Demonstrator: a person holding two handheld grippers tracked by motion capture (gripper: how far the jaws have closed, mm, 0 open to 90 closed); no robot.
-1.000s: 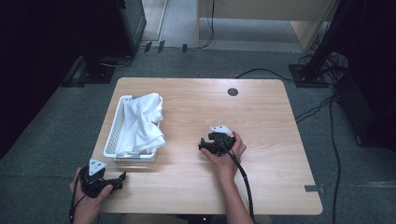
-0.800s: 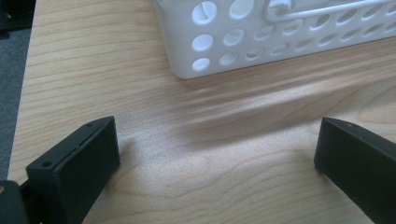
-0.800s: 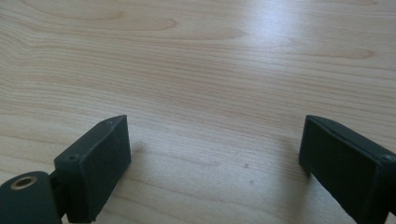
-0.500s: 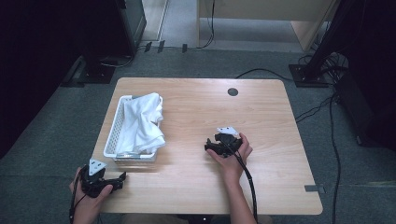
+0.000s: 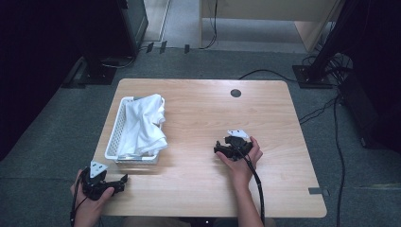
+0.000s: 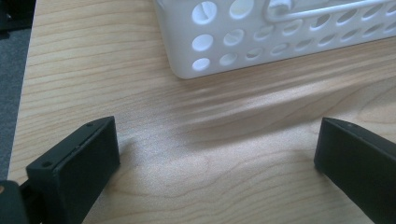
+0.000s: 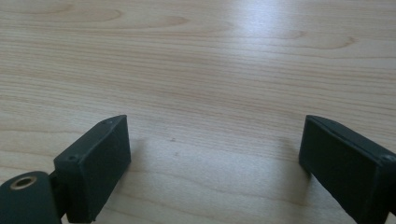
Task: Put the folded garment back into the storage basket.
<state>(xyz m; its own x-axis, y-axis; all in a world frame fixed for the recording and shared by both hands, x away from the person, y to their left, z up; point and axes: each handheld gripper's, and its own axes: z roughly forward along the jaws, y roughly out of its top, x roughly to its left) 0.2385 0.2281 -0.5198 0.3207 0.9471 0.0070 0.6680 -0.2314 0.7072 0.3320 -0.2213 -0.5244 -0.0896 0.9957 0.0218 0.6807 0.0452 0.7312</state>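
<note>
Wood table (image 5: 198, 189) bears a basket (image 5: 113, 142) at 9 o'clock, holding a white cloth (image 5: 144, 125) I judge soft and light; I'd pinch its draped fold. My left gripper (image 5: 118, 182) and right gripper (image 5: 222, 149) both stand jaws apart, empty.

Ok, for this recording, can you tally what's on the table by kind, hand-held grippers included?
White perforated basket: 1
White cloth, lying in the basket: 1
Hand-held gripper: 2, the left hand-held gripper and the right hand-held gripper, both open and holding nothing
Total: 4
</note>
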